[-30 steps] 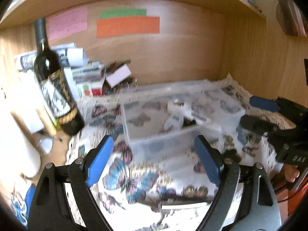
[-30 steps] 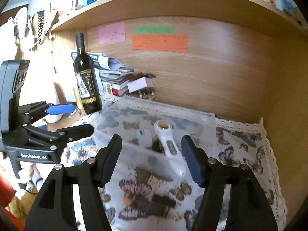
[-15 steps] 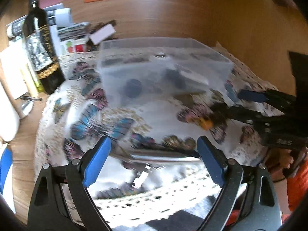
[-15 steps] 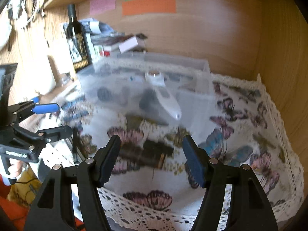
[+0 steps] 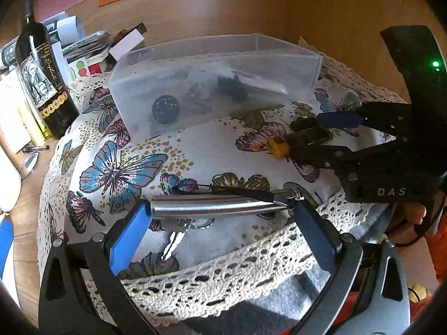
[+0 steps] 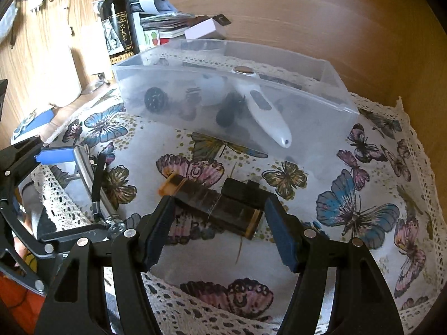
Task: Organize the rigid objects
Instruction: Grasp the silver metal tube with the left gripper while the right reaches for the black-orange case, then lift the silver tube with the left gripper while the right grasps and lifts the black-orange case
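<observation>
A clear plastic bin point(image 5: 279, 55) point(image 6: 307, 95) stands on the butterfly cloth and holds a white handheld device point(image 6: 262, 106), a dark ball point(image 5: 165, 109) and other small items. My left gripper point(image 5: 220, 215) is open around a silver metal tube with keys point(image 5: 212, 208) lying on the cloth near the front edge. My right gripper point(image 6: 220, 220) is open around a dark brown amber-capped object point(image 6: 215, 203) lying on the cloth. That object point(image 5: 301, 139) and the right gripper point(image 5: 329, 134) also show in the left wrist view.
A dark wine bottle point(image 5: 42, 75) point(image 6: 118, 28) stands left of the bin. Papers, books and a white box point(image 5: 127, 42) are stacked against the wooden back wall. The lace cloth edge point(image 5: 223, 273) hangs at the table's front.
Both grippers have moved down and forward to the cloth. The left one now straddles the metal tube, the right one the dark object. Both stay open.
</observation>
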Motion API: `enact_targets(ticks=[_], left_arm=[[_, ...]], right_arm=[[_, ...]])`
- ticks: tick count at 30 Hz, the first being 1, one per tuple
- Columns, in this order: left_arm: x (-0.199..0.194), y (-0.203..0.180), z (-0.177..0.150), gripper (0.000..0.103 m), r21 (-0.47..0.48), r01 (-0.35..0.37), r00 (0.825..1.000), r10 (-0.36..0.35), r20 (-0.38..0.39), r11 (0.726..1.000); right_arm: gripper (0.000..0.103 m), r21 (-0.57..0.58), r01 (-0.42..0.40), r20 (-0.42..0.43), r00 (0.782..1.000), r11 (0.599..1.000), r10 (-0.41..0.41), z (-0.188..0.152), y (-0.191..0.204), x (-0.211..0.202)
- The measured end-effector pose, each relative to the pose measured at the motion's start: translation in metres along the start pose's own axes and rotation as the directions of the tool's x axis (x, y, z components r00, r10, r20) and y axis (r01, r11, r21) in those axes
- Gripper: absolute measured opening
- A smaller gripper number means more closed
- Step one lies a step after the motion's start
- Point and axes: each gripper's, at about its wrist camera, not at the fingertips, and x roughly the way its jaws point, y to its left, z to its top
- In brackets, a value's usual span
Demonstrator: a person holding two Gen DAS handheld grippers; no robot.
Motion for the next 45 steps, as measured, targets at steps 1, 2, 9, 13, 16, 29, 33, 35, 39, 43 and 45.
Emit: enact_targets(ticks=[1, 2, 9, 13, 16, 29, 33, 35, 39, 43, 45], left_arm=[[0.001, 0.000, 0.001, 0.103, -0.003, -0.006, 1.000, 0.006, -0.002, 1.000], [0.003, 0.002, 0.003, 0.103, -0.011, -0.008, 1.000, 0.008, -0.006, 1.000], [0.009, 0.025, 0.014, 0.088, -0.128, -0.023, 1.000, 0.021, -0.018, 0.992], [0.002, 0.036, 0.015, 0.079, -0.148, 0.015, 1.000, -0.019, -0.024, 0.989], [-0.011, 0.042, 0.017, 0.079, -0.133, 0.034, 0.999, -0.034, 0.002, 0.991], [-0.004, 0.021, 0.014, 0.021, -0.021, 0.076, 0.997, -0.076, -0.028, 0.997], [0.000, 0.008, 0.014, 0.018, 0.017, 0.085, 0.996, -0.084, -0.042, 0.996], [0.005, 0.004, 0.016, 0.018, 0.032, 0.071, 0.997, -0.069, -0.045, 0.997], [0.014, 0.003, 0.021, 0.018, 0.037, 0.069, 0.997, -0.068, -0.042, 0.997], [0.014, 0.007, 0.022, 0.015, 0.021, 0.076, 0.997, -0.075, -0.031, 0.997], [0.009, 0.012, 0.024, 0.015, 0.003, 0.075, 0.997, -0.075, -0.016, 0.997]], right_arm=[[0.063, 0.003, -0.002, 0.000, 1.000, 1.000, 0.002, 0.000, 0.000, 0.000], [0.060, 0.003, -0.002, -0.002, 1.000, 1.000, 0.002, 0.000, 0.000, 0.000], [0.046, 0.008, -0.071, -0.032, 0.997, 0.997, 0.071, -0.006, 0.007, -0.006], [0.046, -0.037, -0.059, -0.021, 0.998, 0.998, 0.058, -0.005, 0.015, -0.009], [0.046, -0.047, -0.053, -0.012, 0.999, 0.997, 0.052, 0.001, 0.016, -0.006], [0.022, 0.033, -0.084, -0.017, 0.996, 0.996, 0.085, 0.003, 0.012, 0.004], [0.022, 0.047, -0.092, -0.011, 0.996, 0.995, 0.093, -0.004, 0.011, -0.003], [0.022, 0.046, -0.090, -0.009, 0.996, 0.995, 0.091, -0.007, 0.012, -0.006], [0.022, 0.046, -0.071, -0.002, 0.997, 0.996, 0.071, -0.006, 0.013, -0.002], [0.022, 0.032, -0.048, 0.013, 0.999, 0.998, 0.048, -0.003, 0.016, 0.004], [0.022, 0.038, -0.047, 0.021, 0.999, 0.998, 0.047, -0.002, 0.016, 0.004]])
